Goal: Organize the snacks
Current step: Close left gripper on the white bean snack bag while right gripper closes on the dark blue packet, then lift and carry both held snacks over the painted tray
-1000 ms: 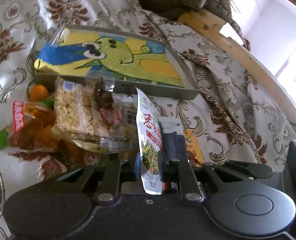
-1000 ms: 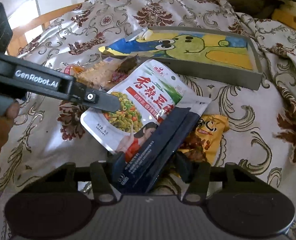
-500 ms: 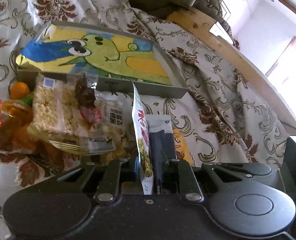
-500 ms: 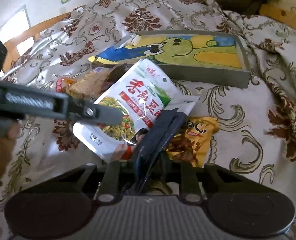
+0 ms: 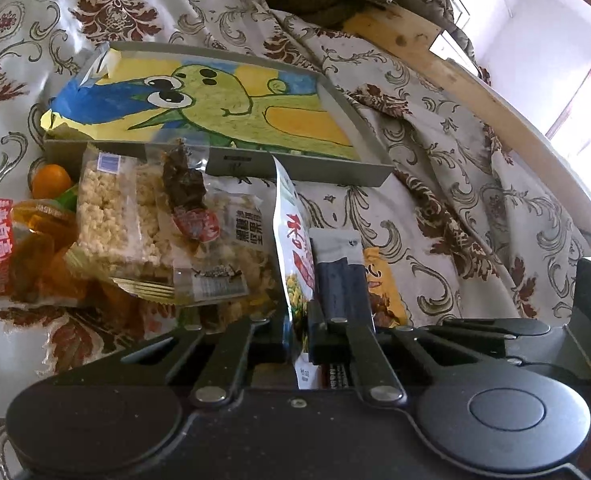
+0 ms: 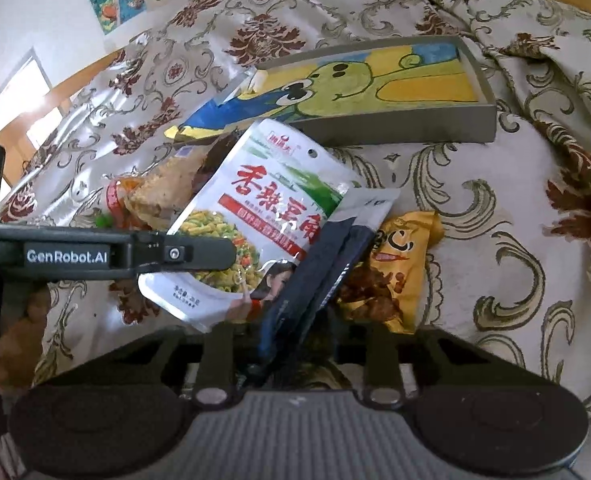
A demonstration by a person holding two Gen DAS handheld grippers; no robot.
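A white pouch [image 5: 291,240] with red lettering stands edge-on between the fingers of my left gripper [image 5: 300,340]. Its jaws are closing and the pads press on it. From the right wrist view the pouch [image 6: 271,200] shows its printed face, with the left gripper [image 6: 227,256] clamped on its lower left edge. My right gripper [image 6: 295,342] is shut on a dark blue packet [image 6: 323,268], which slants up to the right, next to the pouch. That packet [image 5: 341,280] rises just right of the pouch in the left wrist view.
A grey tray [image 5: 295,168] lined with a green cartoon drawing lies behind the snacks on a patterned cloth. Rice-crisp packs [image 5: 111,216], orange jelly packs [image 5: 35,240] and an orange fruit [image 5: 51,178] lie left. A yellow packet [image 6: 399,264] lies under the blue one. A person's hand [image 6: 11,340] holds the left gripper.
The right gripper's jaws have drawn in onto the dark blue packet. The white pouch has turned edge-on in the left gripper, whose jaws have narrowed on it.
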